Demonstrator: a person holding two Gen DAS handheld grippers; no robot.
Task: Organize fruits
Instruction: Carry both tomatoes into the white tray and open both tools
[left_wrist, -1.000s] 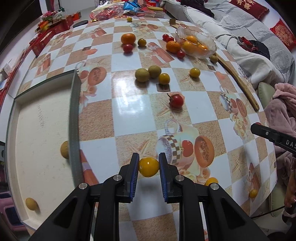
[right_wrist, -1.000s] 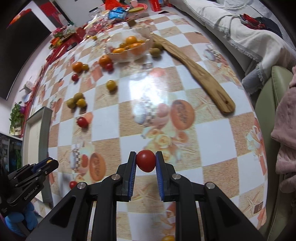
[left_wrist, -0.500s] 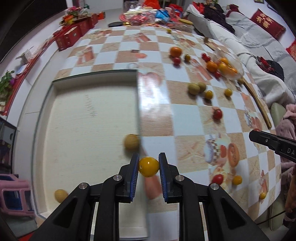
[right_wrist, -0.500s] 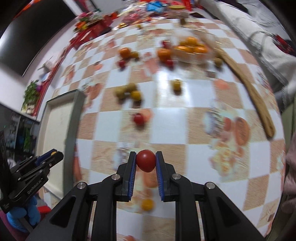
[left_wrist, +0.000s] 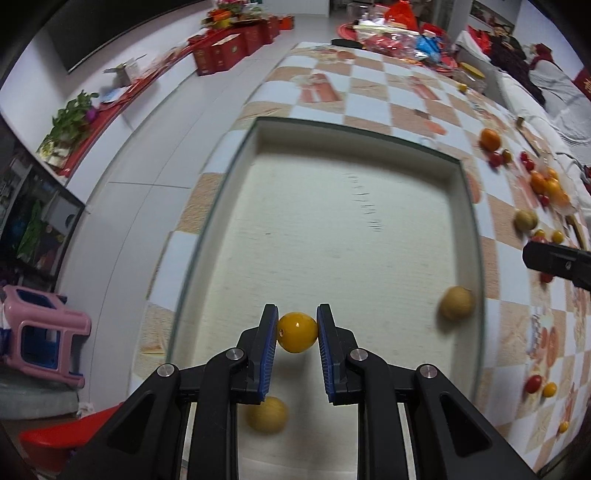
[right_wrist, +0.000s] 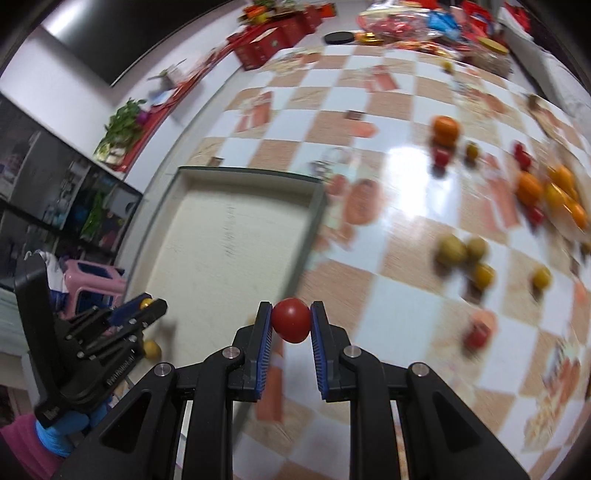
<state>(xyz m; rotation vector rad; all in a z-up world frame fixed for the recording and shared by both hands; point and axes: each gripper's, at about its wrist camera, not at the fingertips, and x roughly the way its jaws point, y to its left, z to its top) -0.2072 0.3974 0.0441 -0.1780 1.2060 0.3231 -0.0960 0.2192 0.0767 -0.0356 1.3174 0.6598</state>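
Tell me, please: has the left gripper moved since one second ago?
Yes. The left gripper, shut on the yellow fruit, moved left, from above the checkered tablecloth to above the tray.

My left tongs (left_wrist: 297, 328) pinch a round, glossy yellow fruit (left_wrist: 297, 332) over the pale tray (left_wrist: 332, 206). In the tray lie two dull tan fruits (left_wrist: 456, 303), one against its right wall, the other (left_wrist: 267, 414) near the front edge. My right tongs (right_wrist: 291, 320) clamp a smooth red tomato (right_wrist: 291, 320) above the checkered table (right_wrist: 388, 192), just beside the tray's right rim. Blurred oranges, red, yellow and green fruits lie scattered further right.
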